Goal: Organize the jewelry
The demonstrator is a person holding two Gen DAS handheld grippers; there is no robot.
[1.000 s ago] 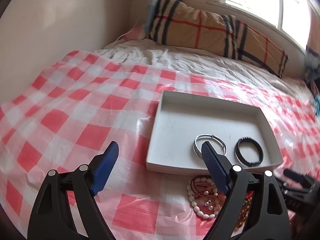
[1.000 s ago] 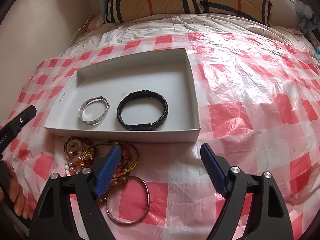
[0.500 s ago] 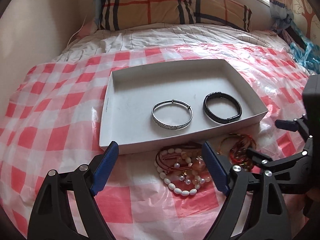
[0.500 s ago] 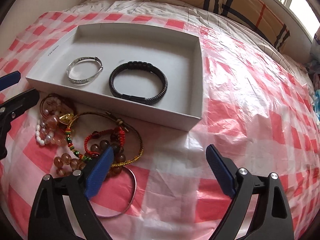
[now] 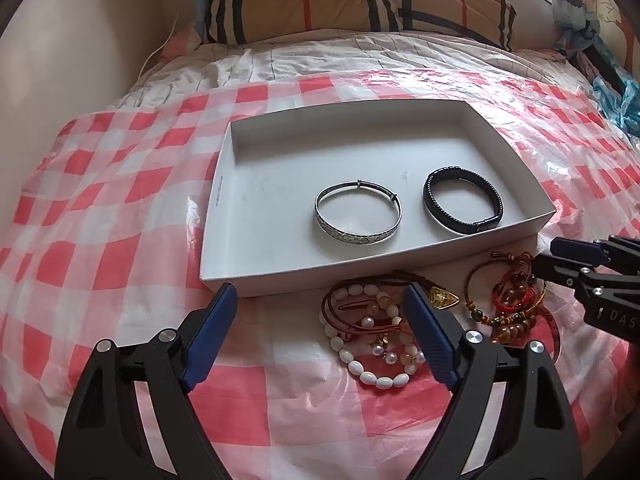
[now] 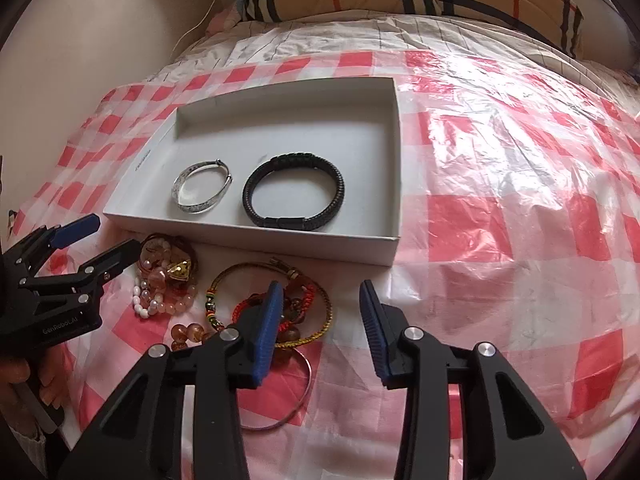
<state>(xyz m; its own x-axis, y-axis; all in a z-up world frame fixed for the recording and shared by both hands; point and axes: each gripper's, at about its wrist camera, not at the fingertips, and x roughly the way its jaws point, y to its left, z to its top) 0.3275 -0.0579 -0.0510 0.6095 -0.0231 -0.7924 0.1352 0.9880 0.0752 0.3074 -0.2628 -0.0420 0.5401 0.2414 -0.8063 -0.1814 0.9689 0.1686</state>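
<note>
A white tray [image 5: 224,276] [image 6: 394,250] on the bed holds a silver bangle [image 5: 357,218] [image 6: 202,190] and a black braided bracelet [image 5: 462,200] [image 6: 294,194]. Loose jewelry lies before its near wall: a pearl bracelet [image 5: 372,360] [image 6: 146,304], red and amber bead bracelets [image 5: 512,304], a gold-green cord bracelet [image 6: 320,320] and a thin metal bangle [image 6: 306,376]. My left gripper [image 5: 318,300] [image 6: 114,236] hovers open at the pile's left side. My right gripper [image 6: 320,292] [image 5: 560,256] is over the cord bracelet. Its jaws are closing, with the bracelet's right arc below the gap and no pad pressing on it.
A red-and-white checked plastic sheet [image 6: 500,220] covers the bed. A plaid pillow [image 5: 340,0] leans at the headboard, with a wall on the left. A hand [image 6: 24,376] holds the left gripper's handle at the left edge.
The left view has rolled level and closed in on the tray and pile. The right gripper's jaws have narrowed from wide open, above the bead and cord bracelets.
</note>
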